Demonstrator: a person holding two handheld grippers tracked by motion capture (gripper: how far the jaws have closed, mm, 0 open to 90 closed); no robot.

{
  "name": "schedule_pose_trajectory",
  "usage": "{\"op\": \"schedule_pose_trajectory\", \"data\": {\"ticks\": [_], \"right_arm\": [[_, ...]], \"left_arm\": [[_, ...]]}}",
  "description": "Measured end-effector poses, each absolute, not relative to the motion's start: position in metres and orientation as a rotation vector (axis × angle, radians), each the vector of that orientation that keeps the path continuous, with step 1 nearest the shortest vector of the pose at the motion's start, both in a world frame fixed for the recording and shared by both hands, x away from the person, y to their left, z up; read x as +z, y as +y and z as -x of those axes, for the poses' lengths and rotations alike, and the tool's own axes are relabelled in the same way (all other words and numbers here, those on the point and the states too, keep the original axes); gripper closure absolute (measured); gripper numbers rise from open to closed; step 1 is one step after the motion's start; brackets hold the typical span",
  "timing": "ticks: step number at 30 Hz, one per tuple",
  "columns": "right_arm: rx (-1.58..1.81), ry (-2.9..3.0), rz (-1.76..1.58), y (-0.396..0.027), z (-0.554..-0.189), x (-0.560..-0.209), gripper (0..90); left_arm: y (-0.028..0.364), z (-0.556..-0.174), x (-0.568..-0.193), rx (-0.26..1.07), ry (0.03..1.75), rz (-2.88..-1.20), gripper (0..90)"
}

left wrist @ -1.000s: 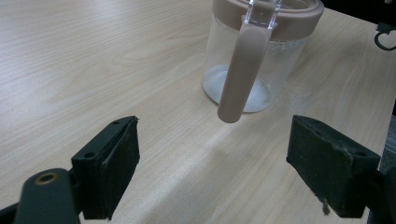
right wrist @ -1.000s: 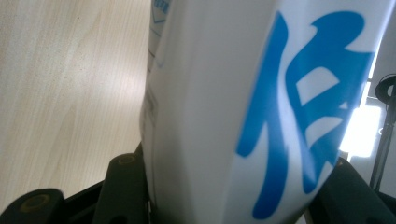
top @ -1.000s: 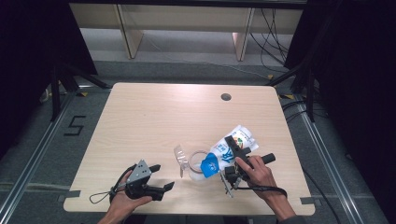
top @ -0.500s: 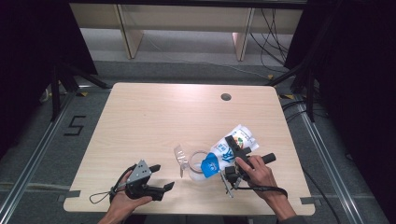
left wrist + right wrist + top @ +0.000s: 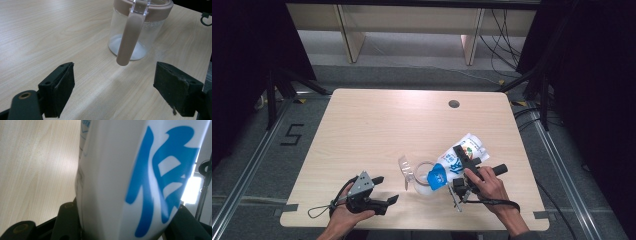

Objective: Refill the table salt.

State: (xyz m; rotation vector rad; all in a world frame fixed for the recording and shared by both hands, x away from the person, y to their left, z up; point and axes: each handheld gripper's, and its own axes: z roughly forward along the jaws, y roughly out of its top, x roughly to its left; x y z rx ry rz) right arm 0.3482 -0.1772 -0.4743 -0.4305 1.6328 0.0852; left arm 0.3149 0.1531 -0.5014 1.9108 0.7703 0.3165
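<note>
My right gripper (image 5: pixel 465 159) is shut on a white pouch with blue print (image 5: pixel 453 165), held tilted with its blue lower end over a clear jug (image 5: pixel 422 170) near the table's front. In the right gripper view the pouch (image 5: pixel 130 177) stands between the black jaws of my right gripper (image 5: pixel 125 226). My left gripper (image 5: pixel 387 189) rests open at the front left, apart from the jug. In the left gripper view the jug (image 5: pixel 147 32) has a pinkish rim and handle (image 5: pixel 128 42) and something white at its bottom. It stands beyond the open left gripper (image 5: pixel 117 90).
The wooden table (image 5: pixel 377 125) has a round cable hole (image 5: pixel 454 104) at the back right. Dark stands and cables flank the table on the floor. A shelf unit (image 5: pixel 412 20) stands behind it.
</note>
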Motion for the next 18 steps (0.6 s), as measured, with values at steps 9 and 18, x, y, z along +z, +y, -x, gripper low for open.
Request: {"op": "schedule_pose_trajectory", "data": {"ticks": [9, 18], "right_arm": [[0.097, 1.631, 0.418, -0.1772, -0.3479, -0.4759, 52.7], [0.101, 1.616, 0.428, -0.1776, -0.3485, -0.4741, 52.9]], "left_arm": [[0.1521, -0.314, -0.5019, 0.303, 0.794, -1.898, 16.4], [0.1531, -0.315, -0.5014, 0.316, 0.771, -1.911, 16.4]]}}
